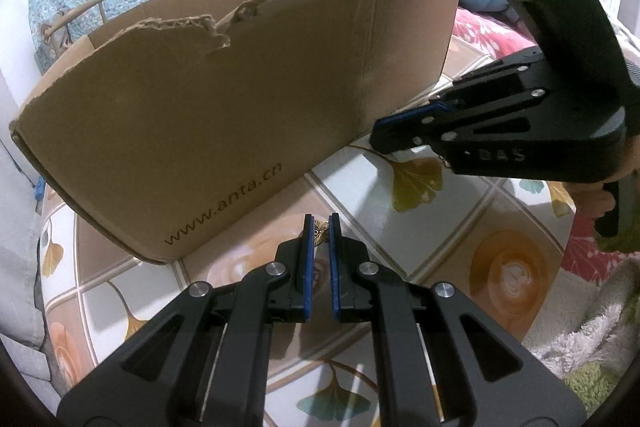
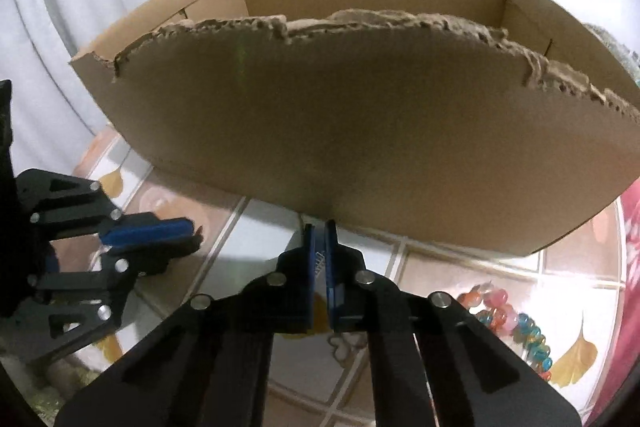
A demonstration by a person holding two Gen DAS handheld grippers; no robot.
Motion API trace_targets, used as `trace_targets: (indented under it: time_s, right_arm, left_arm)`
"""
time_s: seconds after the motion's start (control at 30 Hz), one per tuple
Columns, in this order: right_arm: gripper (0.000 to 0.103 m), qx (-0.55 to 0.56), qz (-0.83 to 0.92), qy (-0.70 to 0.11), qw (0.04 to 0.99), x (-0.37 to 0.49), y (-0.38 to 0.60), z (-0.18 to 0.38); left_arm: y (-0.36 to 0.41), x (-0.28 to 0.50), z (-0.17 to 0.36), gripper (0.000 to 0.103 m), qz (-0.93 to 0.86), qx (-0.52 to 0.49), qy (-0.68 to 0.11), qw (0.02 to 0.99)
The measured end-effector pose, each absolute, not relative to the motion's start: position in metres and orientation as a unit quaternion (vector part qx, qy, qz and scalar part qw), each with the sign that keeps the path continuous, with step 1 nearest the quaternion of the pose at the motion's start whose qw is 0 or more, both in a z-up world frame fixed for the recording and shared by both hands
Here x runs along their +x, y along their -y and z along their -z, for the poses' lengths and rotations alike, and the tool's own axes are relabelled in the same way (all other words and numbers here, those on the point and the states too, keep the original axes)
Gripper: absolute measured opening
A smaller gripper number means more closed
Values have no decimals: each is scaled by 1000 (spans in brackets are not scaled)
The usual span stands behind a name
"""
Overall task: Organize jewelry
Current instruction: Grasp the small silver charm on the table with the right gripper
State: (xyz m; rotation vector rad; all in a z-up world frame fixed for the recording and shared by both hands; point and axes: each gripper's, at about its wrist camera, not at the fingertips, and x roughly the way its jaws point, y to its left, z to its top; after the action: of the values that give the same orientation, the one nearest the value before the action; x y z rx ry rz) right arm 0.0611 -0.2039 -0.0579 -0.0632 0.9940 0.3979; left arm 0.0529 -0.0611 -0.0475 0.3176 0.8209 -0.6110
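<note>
Gold trinket pinched in the left tongs; right tongs closed on nothing, next to the cardboard box.

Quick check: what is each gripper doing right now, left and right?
Left gripper: shut on a small gold ornament.
Right gripper: shut; a chain seems pinched between the pads.

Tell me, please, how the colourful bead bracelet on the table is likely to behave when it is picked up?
The bead bracelet lies in a loose curve, so it will probably droop. Its glossy round beads may slip between flat pads. It looks light.
</note>
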Motion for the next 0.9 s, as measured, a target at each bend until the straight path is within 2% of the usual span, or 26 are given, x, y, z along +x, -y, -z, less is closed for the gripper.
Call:
trace_targets:
  time_s: [0.37,0.53,0.63,0.67,0.9]
  right_arm:
    - [4,-18,-208,-513,832,10,213,56]
    - [5,0,-212,-494,843,-8,228,40]
    - [11,3,-208,-498,842,-16,240,33]
    - [17,3,-206,-504,839,-16,238,35]
    - [17,36,-194,-536,821,-14,237,49]
  left_arm:
    - [57,49,49,6,292,150,-387,861]
    - [58,49,48,6,292,152,-386,861]
    - [58,48,48,6,291,154,-386,862]
    - [58,48,48,6,290,154,-386,862]
    - [58,48,47,6,290,155,-387,862]
